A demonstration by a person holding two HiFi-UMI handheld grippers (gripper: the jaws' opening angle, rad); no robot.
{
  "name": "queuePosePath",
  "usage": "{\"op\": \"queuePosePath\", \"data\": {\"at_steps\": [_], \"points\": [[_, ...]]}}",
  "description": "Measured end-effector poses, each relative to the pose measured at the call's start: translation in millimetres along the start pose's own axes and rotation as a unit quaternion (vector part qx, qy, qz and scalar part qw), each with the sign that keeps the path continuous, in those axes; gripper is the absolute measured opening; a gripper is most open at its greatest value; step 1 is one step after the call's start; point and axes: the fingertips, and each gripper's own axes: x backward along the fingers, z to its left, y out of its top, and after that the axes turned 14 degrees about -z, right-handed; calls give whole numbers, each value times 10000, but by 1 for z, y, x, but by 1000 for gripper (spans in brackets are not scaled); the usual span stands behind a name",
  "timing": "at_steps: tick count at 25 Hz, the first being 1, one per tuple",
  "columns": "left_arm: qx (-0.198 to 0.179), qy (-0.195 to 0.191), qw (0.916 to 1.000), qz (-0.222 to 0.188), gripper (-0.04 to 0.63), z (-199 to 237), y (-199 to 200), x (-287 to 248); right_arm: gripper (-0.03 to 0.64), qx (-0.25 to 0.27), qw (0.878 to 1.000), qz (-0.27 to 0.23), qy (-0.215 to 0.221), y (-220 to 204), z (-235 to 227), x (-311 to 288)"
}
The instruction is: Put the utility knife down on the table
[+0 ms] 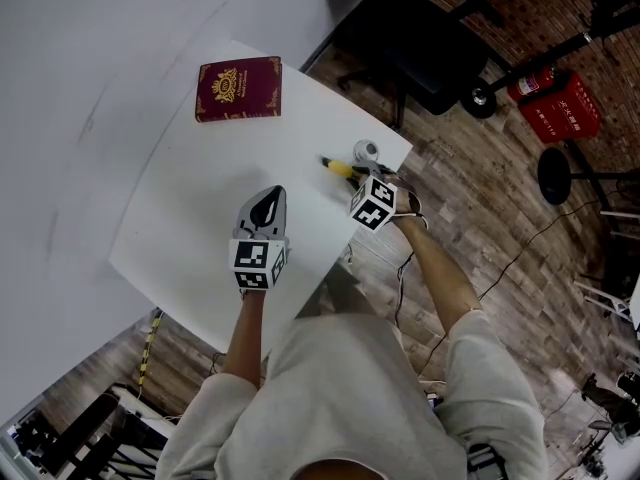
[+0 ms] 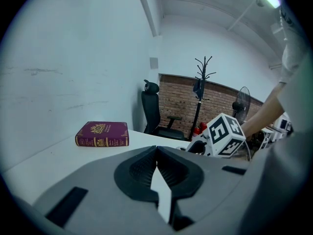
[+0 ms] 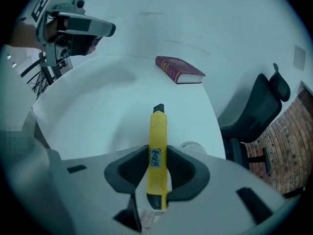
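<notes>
Right gripper [image 3: 157, 155] is clamped on the utility knife [image 3: 158, 131], tip at 12 o'clock. I'd lay it flat on the table [image 3: 93, 111] before releasing. Left gripper [image 2: 157, 153] is closed, empty.

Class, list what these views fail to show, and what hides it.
Head view: right tool covers most of the yellow plastic utility knife.
Right gripper view: tool body cuts off a small round object.
All views: maroon hardcover book's gold print too small.
</notes>
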Motion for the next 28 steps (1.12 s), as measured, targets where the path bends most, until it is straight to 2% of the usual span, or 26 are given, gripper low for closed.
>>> {"op": "queuePosePath", "data": {"at_steps": [7, 14, 19, 21, 28], "points": [[3, 26, 10000, -30, 6, 2, 1, 2, 112, 155, 9994, 275, 108, -3, 2, -7], [-5, 40, 10000, -5, 6, 6, 1, 4, 115, 125, 9994, 221, 251, -2, 3, -8], [-23, 67, 10000, -10, 6, 8, 4, 6, 159, 257, 9992, 191, 237, -1, 0, -5], [-30, 74, 10000, -8, 6, 9, 4, 6, 198, 190, 9994, 132, 261, 1, 0, -4], [-105, 73, 9999, -2, 6, 13, 5, 6, 134, 30, 9995, -296, -52, 14, -6, 8]]}}
